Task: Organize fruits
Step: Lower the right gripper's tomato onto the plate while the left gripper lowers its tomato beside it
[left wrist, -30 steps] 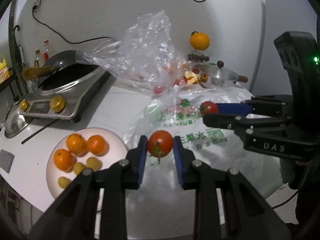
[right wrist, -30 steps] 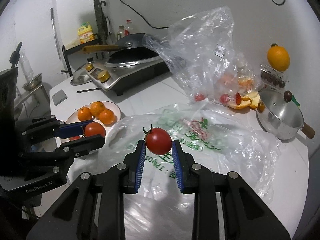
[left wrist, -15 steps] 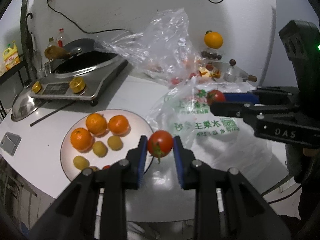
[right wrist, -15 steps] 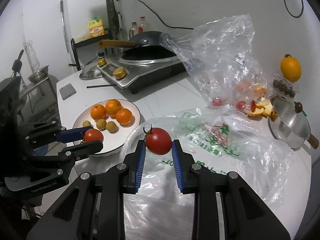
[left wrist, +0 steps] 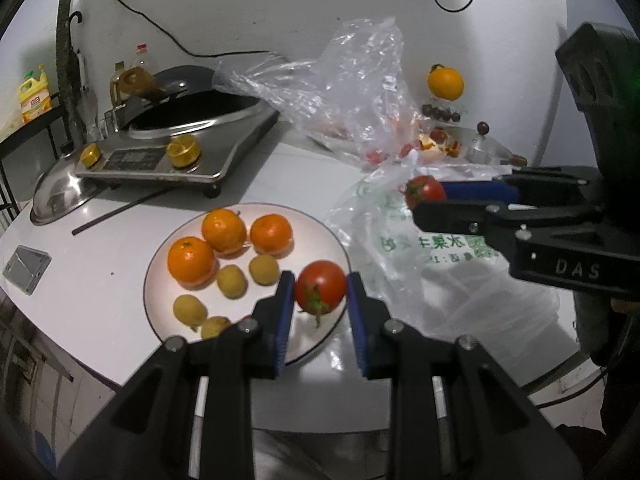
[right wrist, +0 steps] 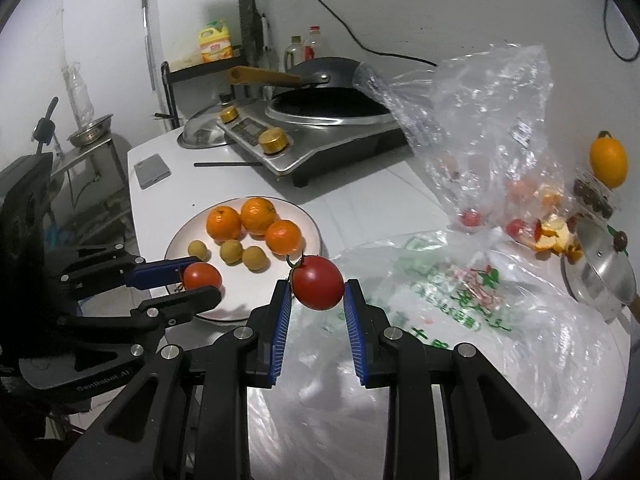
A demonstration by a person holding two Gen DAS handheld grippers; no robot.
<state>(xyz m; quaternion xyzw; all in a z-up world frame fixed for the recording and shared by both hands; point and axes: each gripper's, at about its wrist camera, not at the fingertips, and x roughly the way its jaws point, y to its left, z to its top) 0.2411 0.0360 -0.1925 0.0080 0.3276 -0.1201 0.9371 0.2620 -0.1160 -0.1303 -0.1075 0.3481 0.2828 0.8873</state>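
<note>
Tomato (left wrist: 321,287) sits clamped between left fingers (left wrist: 285,300); second tomato (right wrist: 318,282) clamped between right fingers (right wrist: 282,312).

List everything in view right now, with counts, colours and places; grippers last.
plate: one, white, near table edge
oranges: three, orange, on plate
small fruits: at least four, yellow-green, on plate
printed bag: one, clear with green print, flat on table
clear bag: one, crumpled, behind it
cooker: one, steel, black wok on it
small pot: one, steel, far right
phone: one, grey, near cooker
left gripper: black, blue pads, shut on tomato over plate
right gripper: shut on second tomato over printed bag
</note>
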